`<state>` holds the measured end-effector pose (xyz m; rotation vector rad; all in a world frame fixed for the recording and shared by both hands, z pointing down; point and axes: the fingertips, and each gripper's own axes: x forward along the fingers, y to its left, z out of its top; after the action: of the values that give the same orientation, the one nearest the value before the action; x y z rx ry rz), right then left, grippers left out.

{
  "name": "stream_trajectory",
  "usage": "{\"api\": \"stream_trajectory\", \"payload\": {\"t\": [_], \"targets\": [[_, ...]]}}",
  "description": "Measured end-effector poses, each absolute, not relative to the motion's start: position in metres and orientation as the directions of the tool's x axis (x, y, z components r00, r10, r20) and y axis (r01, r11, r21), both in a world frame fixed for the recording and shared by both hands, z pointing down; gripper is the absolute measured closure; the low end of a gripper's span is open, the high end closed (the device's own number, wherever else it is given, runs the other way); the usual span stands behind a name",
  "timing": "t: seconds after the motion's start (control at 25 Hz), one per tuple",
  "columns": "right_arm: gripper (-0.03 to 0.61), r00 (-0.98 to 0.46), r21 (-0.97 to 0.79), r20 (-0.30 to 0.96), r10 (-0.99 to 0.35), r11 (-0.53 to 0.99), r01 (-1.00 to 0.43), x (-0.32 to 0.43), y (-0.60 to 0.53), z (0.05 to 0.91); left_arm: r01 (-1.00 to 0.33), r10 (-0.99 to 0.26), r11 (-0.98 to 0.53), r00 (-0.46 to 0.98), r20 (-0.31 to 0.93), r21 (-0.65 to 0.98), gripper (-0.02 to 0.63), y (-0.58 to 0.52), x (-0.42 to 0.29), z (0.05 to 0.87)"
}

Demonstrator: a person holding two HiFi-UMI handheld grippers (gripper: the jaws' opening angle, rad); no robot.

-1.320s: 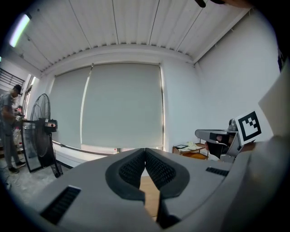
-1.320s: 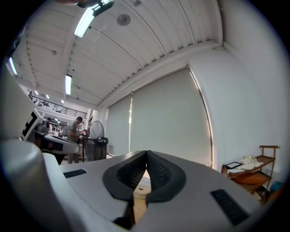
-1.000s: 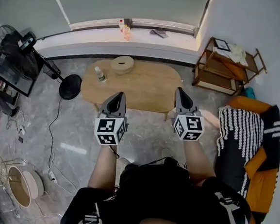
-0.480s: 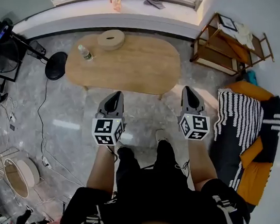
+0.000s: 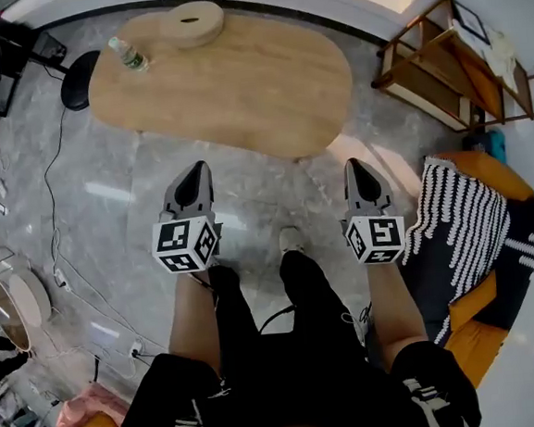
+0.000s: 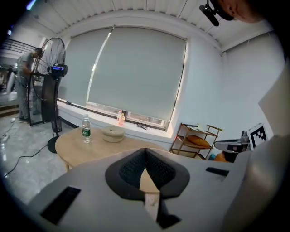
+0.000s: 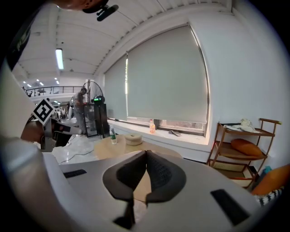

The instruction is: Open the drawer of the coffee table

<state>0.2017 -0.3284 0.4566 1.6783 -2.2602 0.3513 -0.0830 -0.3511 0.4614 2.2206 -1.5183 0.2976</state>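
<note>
You stand on a grey marble floor point(image 5: 106, 175) facing the oval wooden coffee table point(image 5: 237, 80), which fills the upper middle of the head view and lies well apart from both tools; its drawer cannot be made out from this steep angle. To your right, an orange seat point(image 5: 501, 345) draped with a black-and-white striped throw point(image 5: 463, 228) sits against the wall, and beyond it a low wooden shelf rack point(image 5: 449, 62) stands near the table's right end. A black fan base point(image 5: 77, 80) rests on the floor just beside the table's left end, with a cable point(image 5: 53, 208) trailing across the tiles. You hold the left gripper point(image 5: 194, 168) and the right gripper point(image 5: 354, 164) side by side above the floor in front of your legs, both noses pointing toward the table's near edge, neither touching it. The left gripper view shows its two ribbed pads pressed together with nothing between them, and the right gripper view shows the same: jaws closed and empty. On the tabletop's far left sit a round wooden box point(image 5: 192, 22) and, near it, an upright water bottle point(image 5: 128, 55).
</note>
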Motion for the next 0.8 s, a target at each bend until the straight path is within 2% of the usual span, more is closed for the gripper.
{"api": "stream_trajectory", "payload": {"t": [0.16,0.44,0.64,0.8], "targets": [[0.560,-0.260,0.004,0.374,-0.890,0.282,-0.960,0.212,-0.334,0.526,-0.933,-0.839,-0.289,0.354,0.414,0.214,0.592,-0.350,-0.098,0.537],[0.561,-0.206,-0.047,0.273,-0.940,0.201,-0.978,0.209,-0.320,0.667,-0.934,-0.862,-0.302,0.354,0.363,0.194,0.592,-0.341,-0.132,0.698],[0.561,-0.162,0.001,0.197,-0.967,0.165,-0.986,0.204,-0.300,0.763,-0.925,-0.879,-0.328,0.373,0.298,0.191,0.592,-0.336,-0.155,0.809],[0.561,-0.159,0.027,0.186,-0.970,0.167,-0.986,0.206,-0.300,0.821,-0.918,-0.899,-0.322,0.373,0.231,0.231,0.592,-0.343,-0.168,0.857]]}}
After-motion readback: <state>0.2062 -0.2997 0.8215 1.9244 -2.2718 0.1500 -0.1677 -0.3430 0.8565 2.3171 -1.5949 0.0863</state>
